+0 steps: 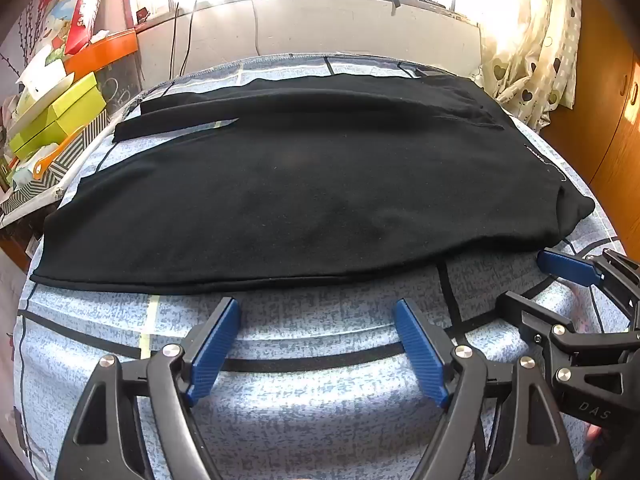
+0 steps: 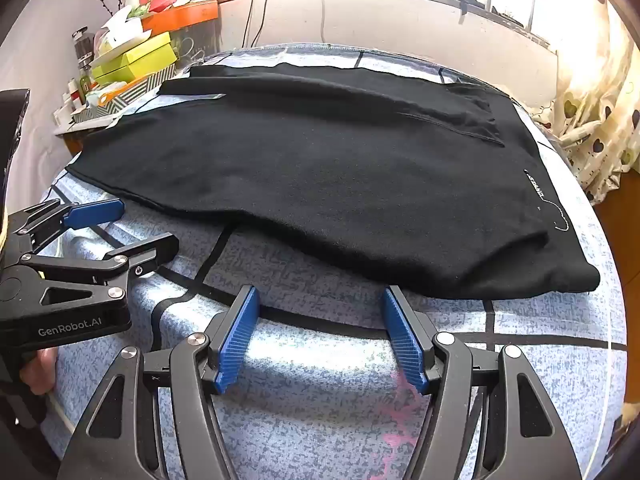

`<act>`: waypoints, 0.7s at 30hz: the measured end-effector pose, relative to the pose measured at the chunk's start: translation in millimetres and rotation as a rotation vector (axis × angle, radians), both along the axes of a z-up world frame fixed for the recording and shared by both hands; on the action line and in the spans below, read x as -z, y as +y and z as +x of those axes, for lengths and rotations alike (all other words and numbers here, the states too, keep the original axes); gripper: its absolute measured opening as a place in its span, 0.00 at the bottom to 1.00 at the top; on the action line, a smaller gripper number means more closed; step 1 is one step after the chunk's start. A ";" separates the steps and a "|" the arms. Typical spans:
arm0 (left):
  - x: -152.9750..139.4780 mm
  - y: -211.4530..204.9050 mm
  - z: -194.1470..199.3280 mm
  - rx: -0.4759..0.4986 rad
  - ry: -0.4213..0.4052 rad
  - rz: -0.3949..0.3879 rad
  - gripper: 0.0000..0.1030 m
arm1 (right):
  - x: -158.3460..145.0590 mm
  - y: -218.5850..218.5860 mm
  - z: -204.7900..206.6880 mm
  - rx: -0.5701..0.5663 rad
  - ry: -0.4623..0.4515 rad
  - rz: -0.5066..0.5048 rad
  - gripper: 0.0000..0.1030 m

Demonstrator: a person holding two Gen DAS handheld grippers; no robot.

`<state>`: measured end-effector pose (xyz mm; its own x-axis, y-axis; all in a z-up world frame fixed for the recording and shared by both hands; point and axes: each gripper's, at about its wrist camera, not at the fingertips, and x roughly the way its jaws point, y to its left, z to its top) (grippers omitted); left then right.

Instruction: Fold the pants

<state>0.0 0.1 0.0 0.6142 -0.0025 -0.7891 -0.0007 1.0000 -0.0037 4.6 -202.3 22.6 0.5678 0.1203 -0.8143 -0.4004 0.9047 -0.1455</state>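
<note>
The black pants lie spread just ahead of both claws on the blue checked bed, legs apparently laid one over the other lengthwise. The left claw and right claw gape wide, empty; the crosswise folds seem left.

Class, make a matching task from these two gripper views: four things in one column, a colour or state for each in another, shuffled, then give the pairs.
Things:
1. pants
2. bedsheet
3. left gripper
4. curtain

Descriptions:
A. blue with dark lines
B. cream with hearts
C. black, lying spread out
D. jaws apart, holding nothing

Pairs: 1-C, 2-A, 3-D, 4-B
</note>
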 end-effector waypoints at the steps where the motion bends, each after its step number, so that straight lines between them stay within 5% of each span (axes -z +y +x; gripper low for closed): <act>1: 0.0 0.1 0.0 0.000 0.000 -0.001 0.79 | 0.0 -0.1 0.0 0.000 0.001 0.001 0.62; 21: -0.9 1.6 -2.7 -0.001 -0.001 0.008 0.80 | 0.0 -0.1 0.0 0.000 0.002 0.006 0.62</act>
